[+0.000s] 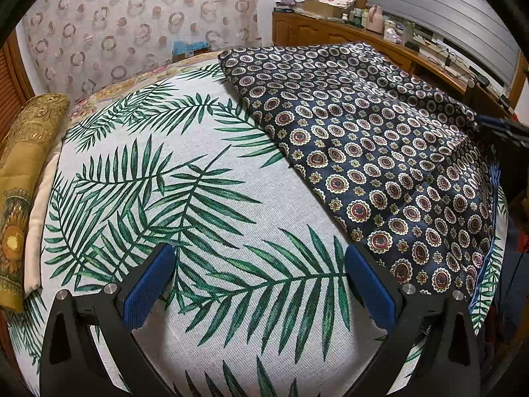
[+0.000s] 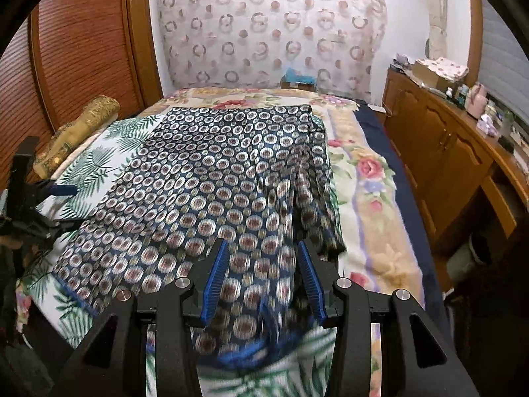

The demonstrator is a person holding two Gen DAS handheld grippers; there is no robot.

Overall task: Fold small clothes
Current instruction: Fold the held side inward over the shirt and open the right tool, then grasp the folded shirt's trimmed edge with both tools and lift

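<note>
Hovering left gripper point(image 1: 259, 283) parted; right gripper point(image 2: 263, 276) straddling garment point(image 2: 211, 178) hem

Navy garment point(image 1: 380, 152) is showing cream-ringed maroon medallions, lying right of the left hand-held gripper point(image 1: 259, 284), whose black frame is carrying blue ribbed pads point(image 1: 148, 284). White cloth point(image 1: 185, 178) beneath that gripper is displaying green palm fronds. Cream bedspread point(image 2: 370, 178), right of the right hand-held gripper point(image 2: 264, 278), is bearing pink roses. Curtain point(image 2: 264, 26) ahead is showing brownish rings.
</note>
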